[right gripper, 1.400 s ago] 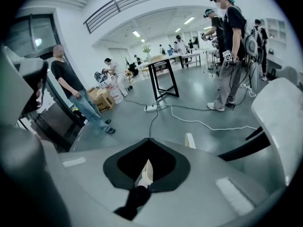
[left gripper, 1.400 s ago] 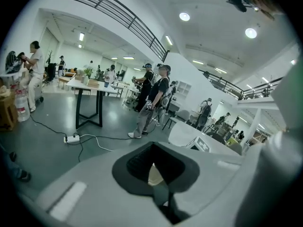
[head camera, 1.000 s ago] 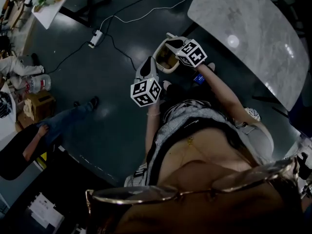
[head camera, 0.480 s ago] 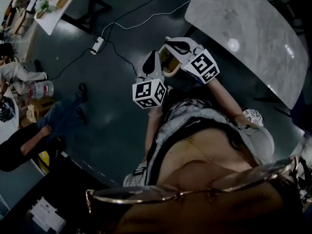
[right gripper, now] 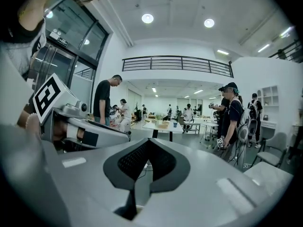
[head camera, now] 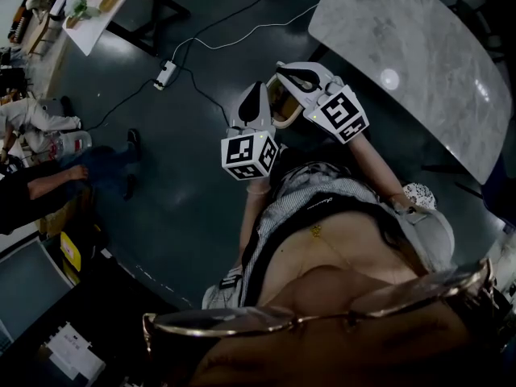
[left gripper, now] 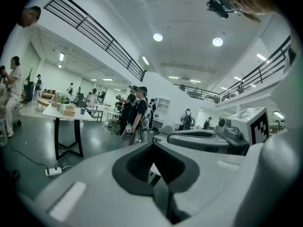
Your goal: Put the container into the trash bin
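Both grippers are held up in front of my chest, side by side and pointing roughly level into the room. In the head view my left gripper (head camera: pixel 256 89) and my right gripper (head camera: pixel 282 69) are both shut with nothing between the jaws. Between and below them a cream-rimmed trash bin (head camera: pixel 279 107) stands on the dark floor, mostly hidden by them. Its inside looks brownish, and I cannot tell what lies in it. The left gripper view shows its own closed jaws (left gripper: pixel 155 171) and the right gripper (left gripper: pixel 208 140) beside them. The right gripper view shows closed jaws (right gripper: pixel 142 174).
A marble-topped table (head camera: pixel 403 39) stands at the upper right. A power strip (head camera: pixel 164 74) with cables lies on the floor at the upper left, near a white table (head camera: pixel 101 6). A seated person (head camera: pixel 48 185) is at the left. Several people (left gripper: pixel 137 112) stand further off.
Both grippers have risen towards the head camera and now cover more of the trash bin. The seated person at the left has drawn their legs in.
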{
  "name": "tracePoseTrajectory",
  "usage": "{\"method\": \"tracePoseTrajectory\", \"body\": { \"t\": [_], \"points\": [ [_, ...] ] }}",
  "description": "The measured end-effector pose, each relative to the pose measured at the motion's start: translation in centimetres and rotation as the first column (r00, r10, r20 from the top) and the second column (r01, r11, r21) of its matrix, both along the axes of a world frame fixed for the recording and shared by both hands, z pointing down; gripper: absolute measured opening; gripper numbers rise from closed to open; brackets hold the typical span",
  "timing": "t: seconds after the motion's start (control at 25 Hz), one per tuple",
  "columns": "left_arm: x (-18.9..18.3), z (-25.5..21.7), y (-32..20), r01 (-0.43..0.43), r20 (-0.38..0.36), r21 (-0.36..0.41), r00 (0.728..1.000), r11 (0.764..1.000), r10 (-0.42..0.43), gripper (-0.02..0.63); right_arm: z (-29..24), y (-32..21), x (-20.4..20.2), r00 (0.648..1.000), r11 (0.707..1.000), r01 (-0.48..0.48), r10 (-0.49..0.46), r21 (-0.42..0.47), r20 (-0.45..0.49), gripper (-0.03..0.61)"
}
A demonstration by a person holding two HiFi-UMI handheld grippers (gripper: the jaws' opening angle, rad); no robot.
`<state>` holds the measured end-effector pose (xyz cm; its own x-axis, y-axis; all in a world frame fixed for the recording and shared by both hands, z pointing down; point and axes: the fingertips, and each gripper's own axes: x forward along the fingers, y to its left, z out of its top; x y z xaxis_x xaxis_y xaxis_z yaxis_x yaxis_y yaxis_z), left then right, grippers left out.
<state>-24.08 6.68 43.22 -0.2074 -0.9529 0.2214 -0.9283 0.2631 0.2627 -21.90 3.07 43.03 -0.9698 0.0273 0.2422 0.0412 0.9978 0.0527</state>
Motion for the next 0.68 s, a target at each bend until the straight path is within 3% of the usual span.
{"method": "tracePoseTrajectory", "body": {
  "t": [0.68],
  "points": [
    [-0.4, -1.1, -0.7, -0.021, 0.029, 0.011, 0.999, 1.0, 0.02, 0.0, -0.7, -0.5, -0.3, 1.0, 1.0, -0.006, 0.006, 0.008, 0.008, 0.025]
  ]
}}
